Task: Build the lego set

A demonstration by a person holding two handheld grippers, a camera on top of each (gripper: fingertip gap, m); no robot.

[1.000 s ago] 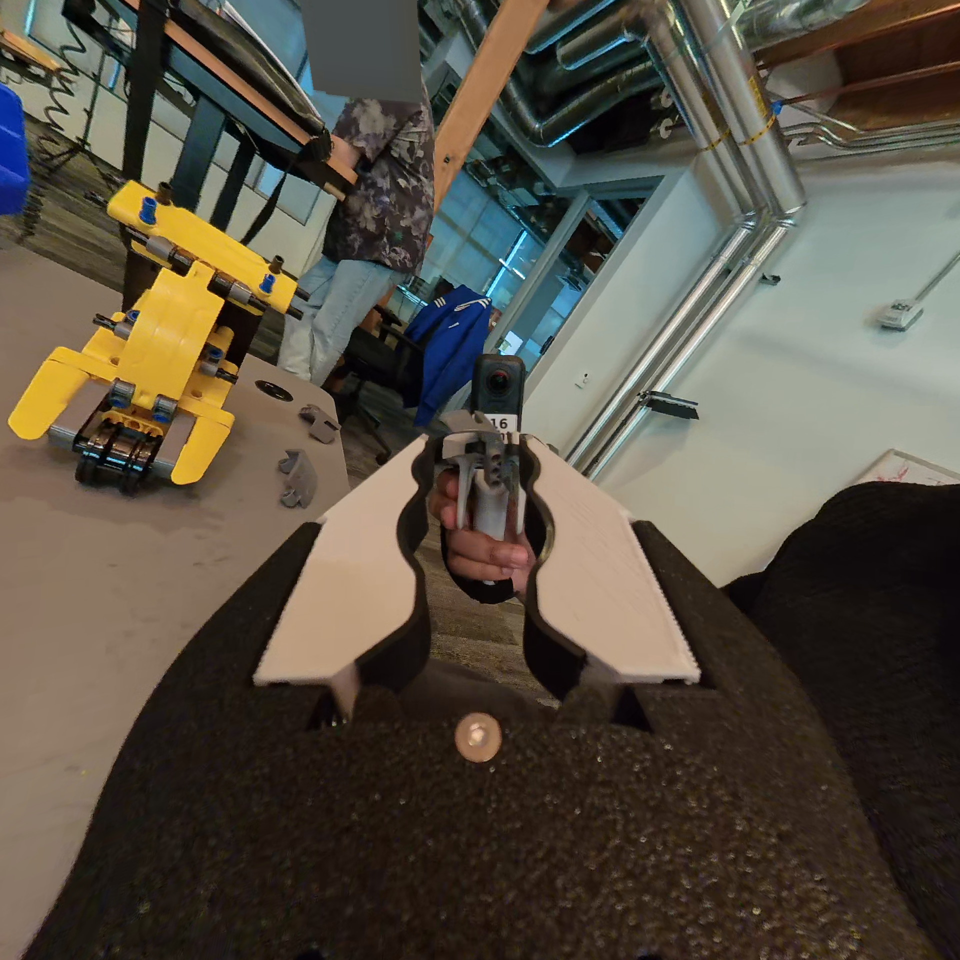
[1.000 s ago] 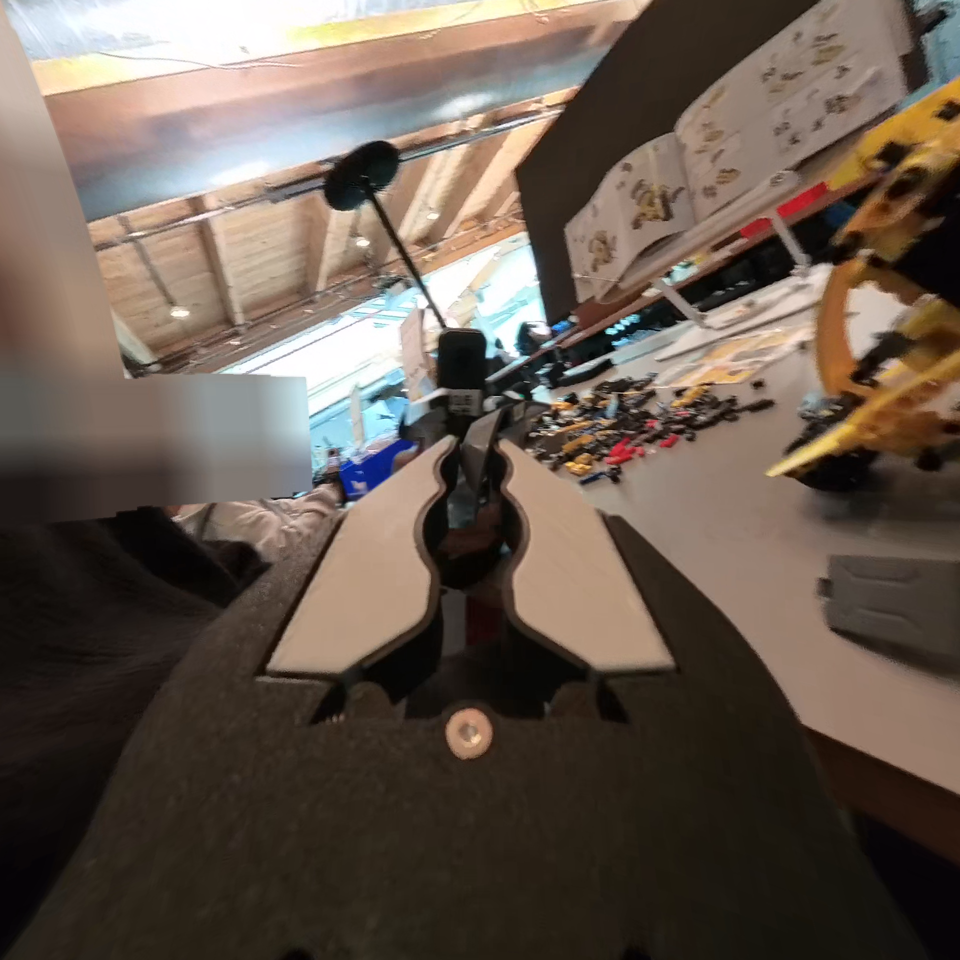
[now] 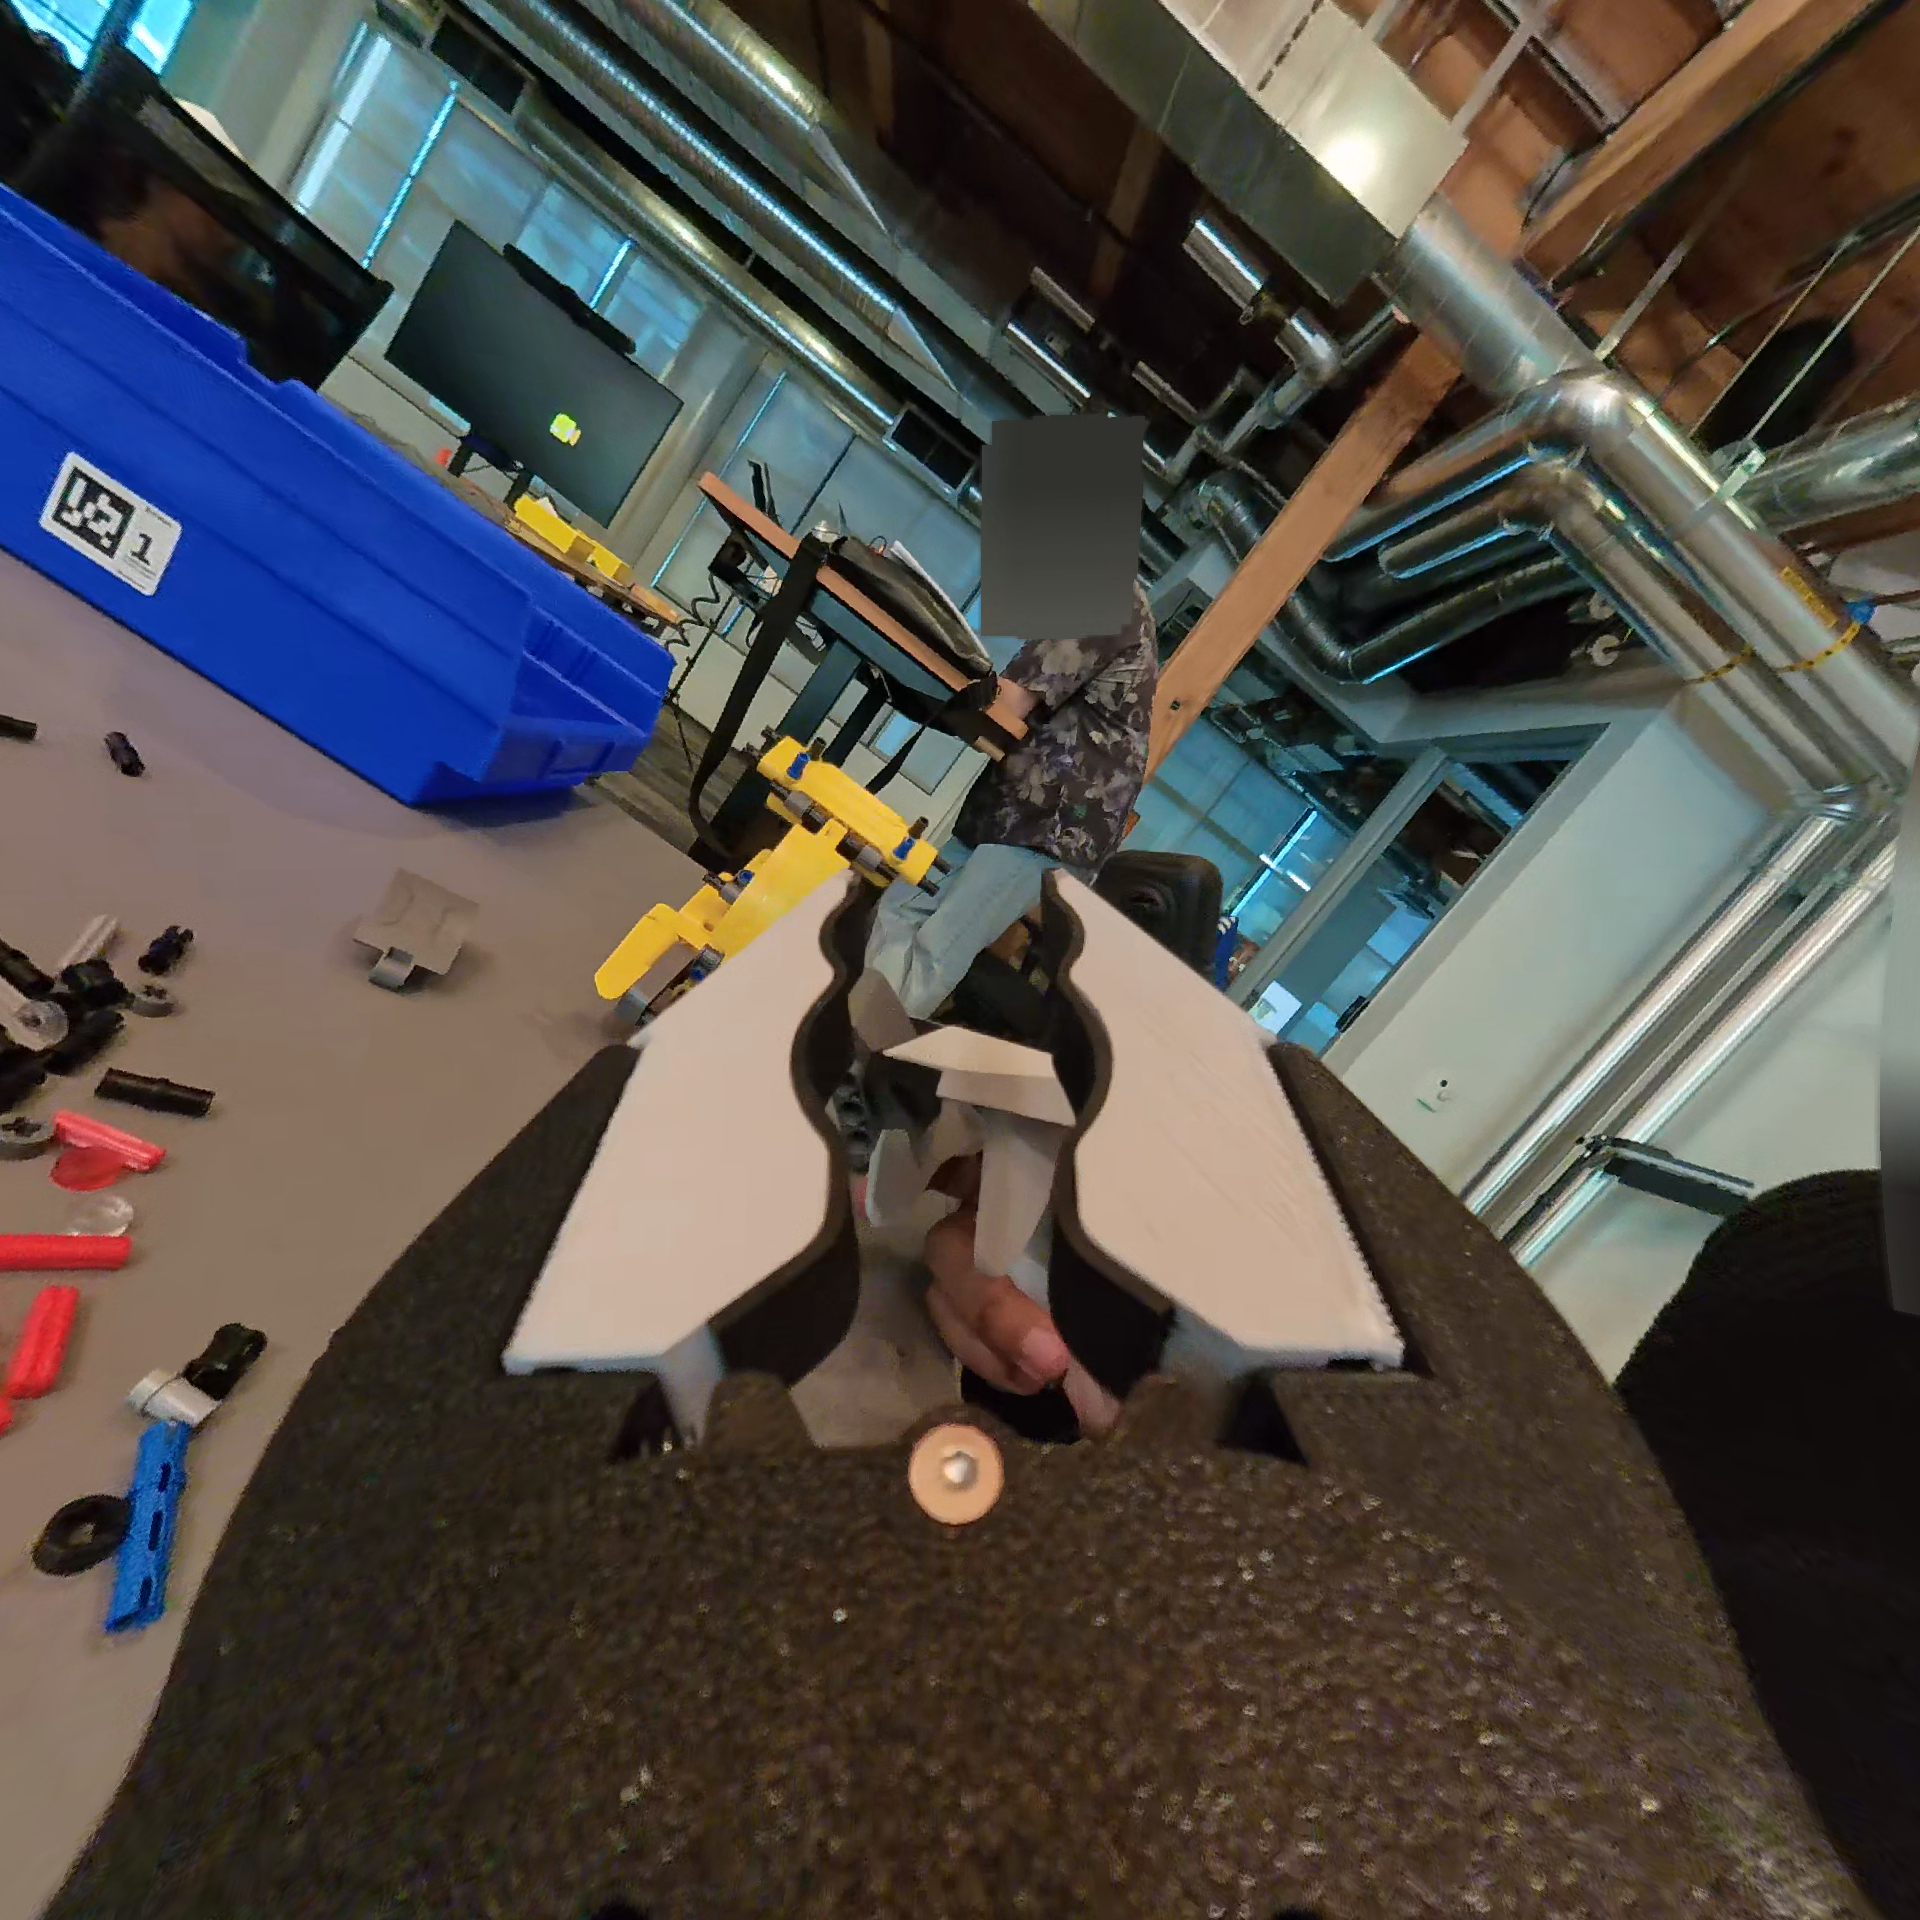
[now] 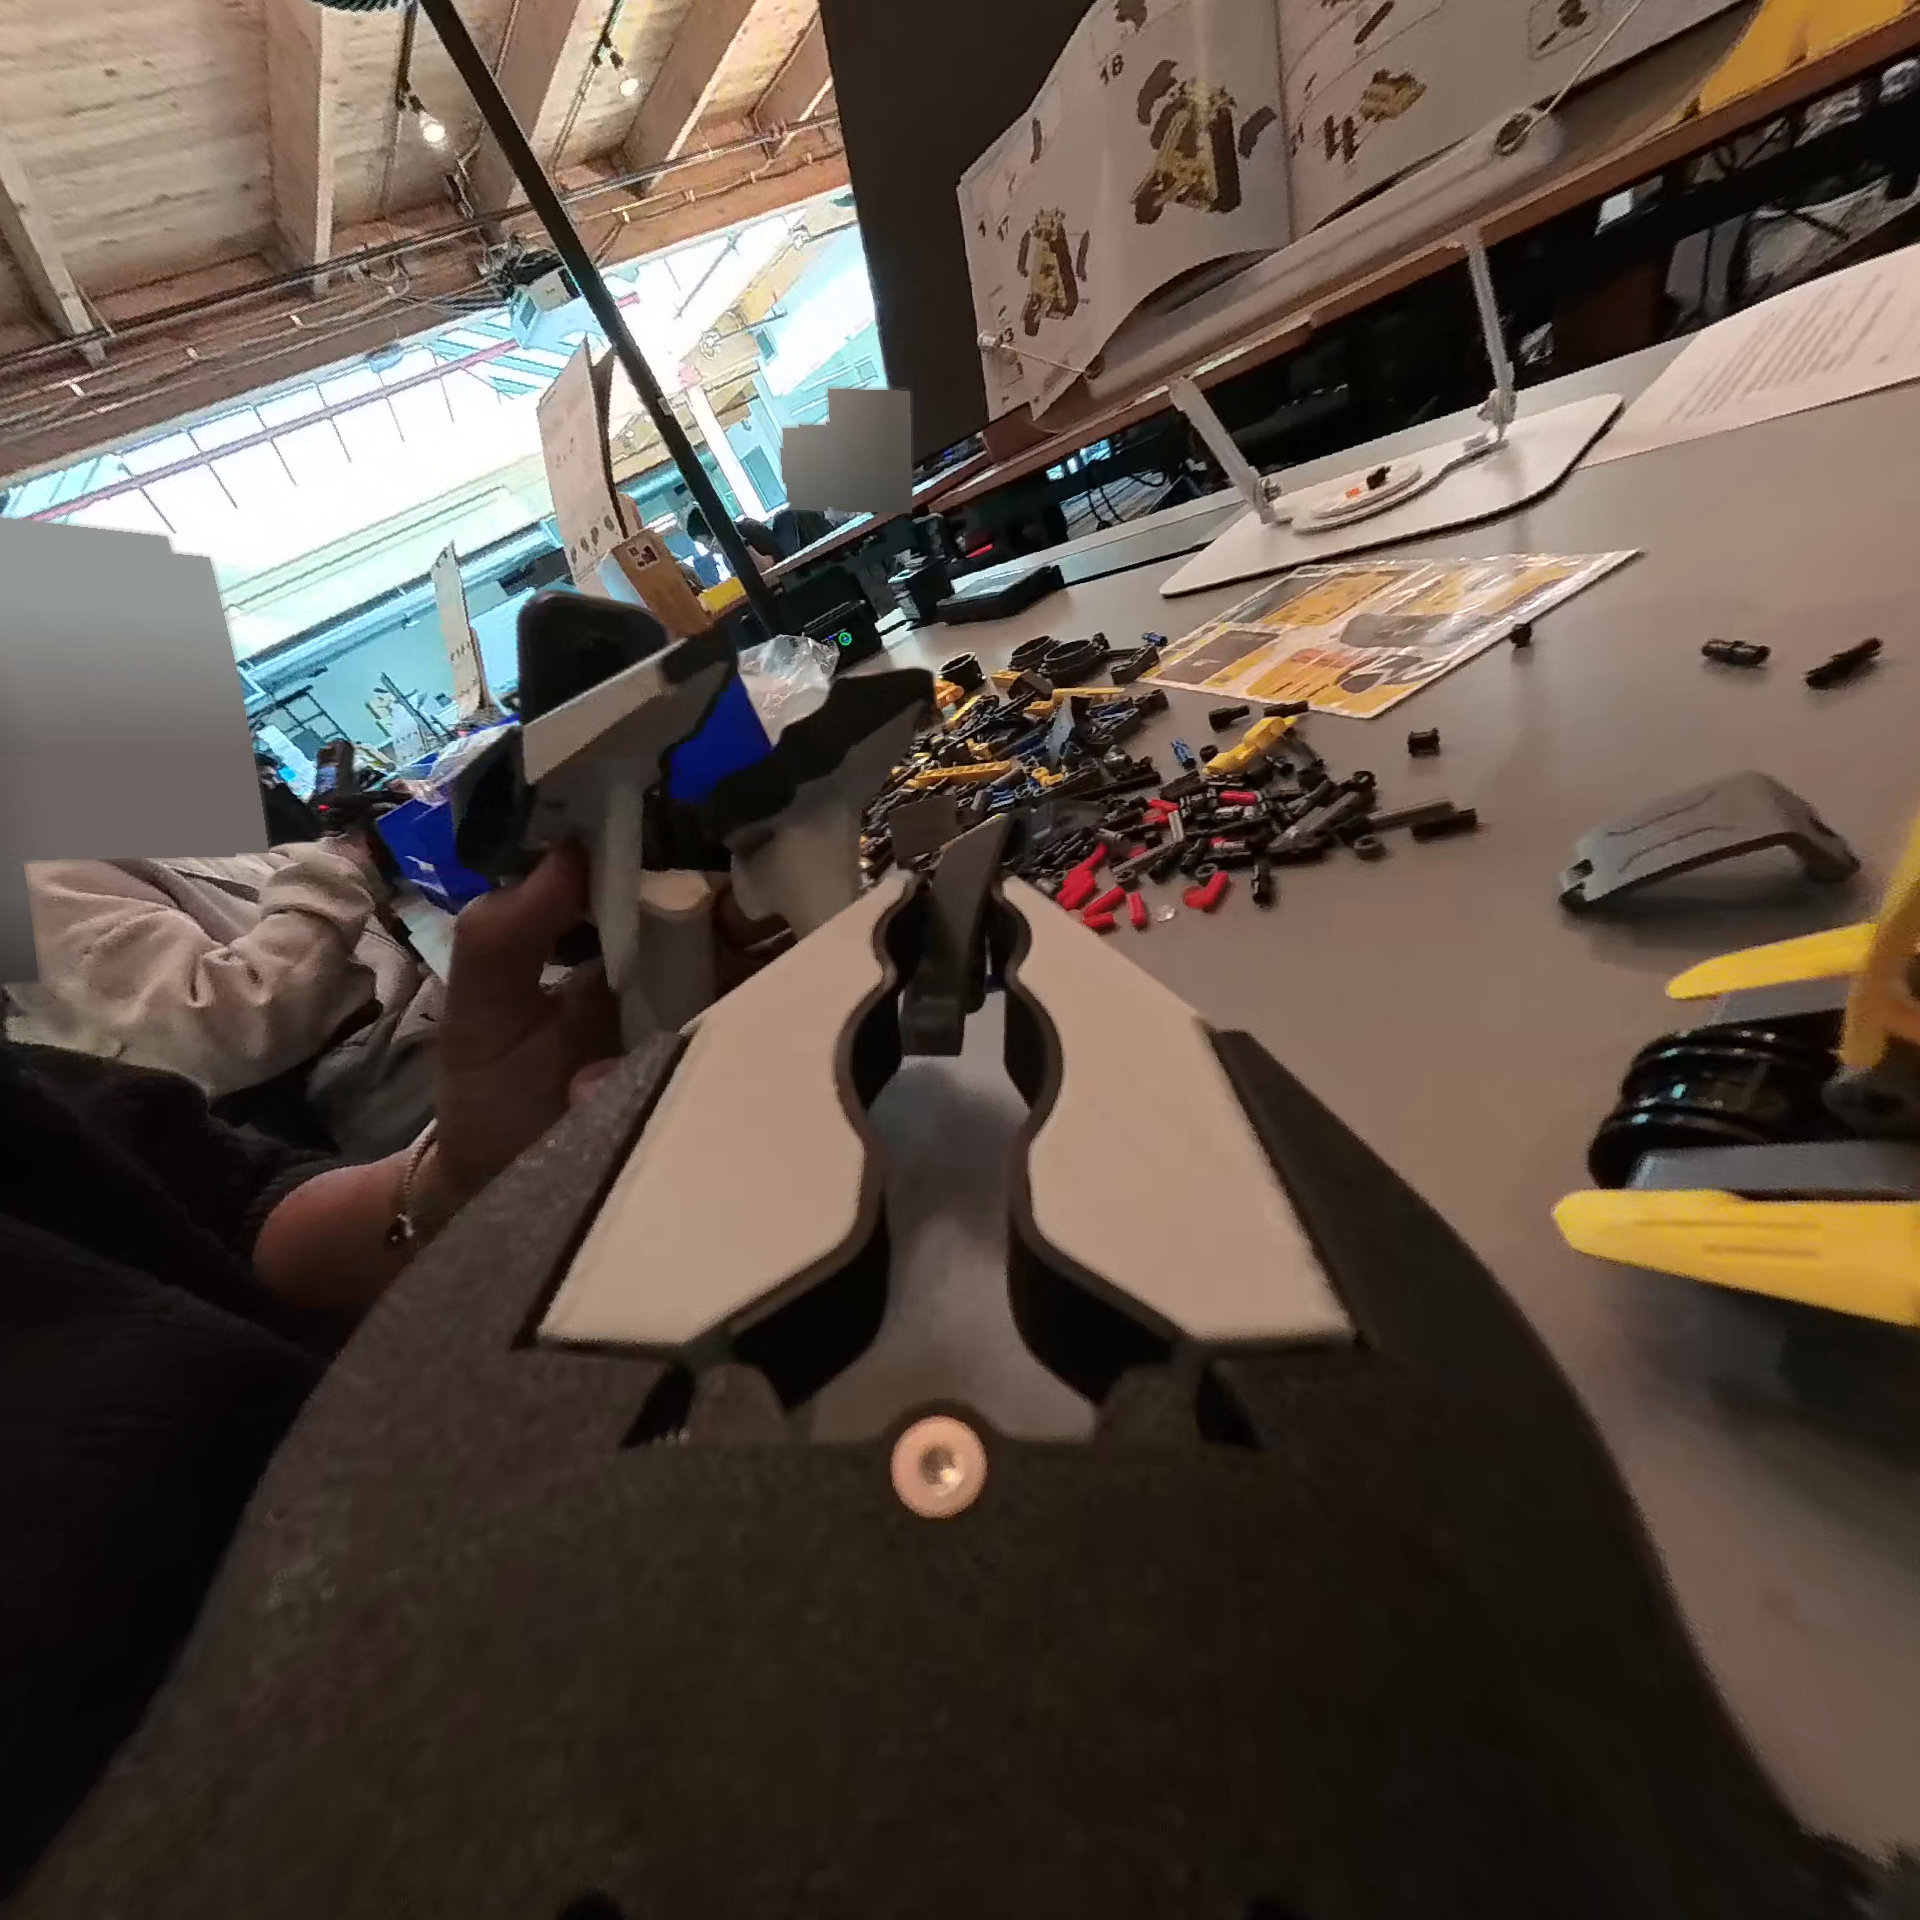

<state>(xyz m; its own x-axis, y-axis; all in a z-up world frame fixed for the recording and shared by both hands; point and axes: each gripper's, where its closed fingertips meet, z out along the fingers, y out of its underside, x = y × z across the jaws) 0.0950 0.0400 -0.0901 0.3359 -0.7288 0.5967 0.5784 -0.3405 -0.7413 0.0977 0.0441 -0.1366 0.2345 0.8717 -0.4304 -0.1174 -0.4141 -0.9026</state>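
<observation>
Both views have swung from facing each other toward the bench: left tongs part-open, empty, in the air; right tongs narrow, pinching a grey piece near the bench edge, parts pile and yellow model beyond.

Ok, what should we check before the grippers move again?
1. Is the right gripper shut on the dark grey piece? Ok.
2. Is the left gripper open with nothing in it? Ok.
3. Is there a gap between the two grippers? Cannot tell.
4. Is the yellow model clear of the right gripper? Ok.
5. Does the dark grey piece sit firmly? Cannot tell.
</observation>
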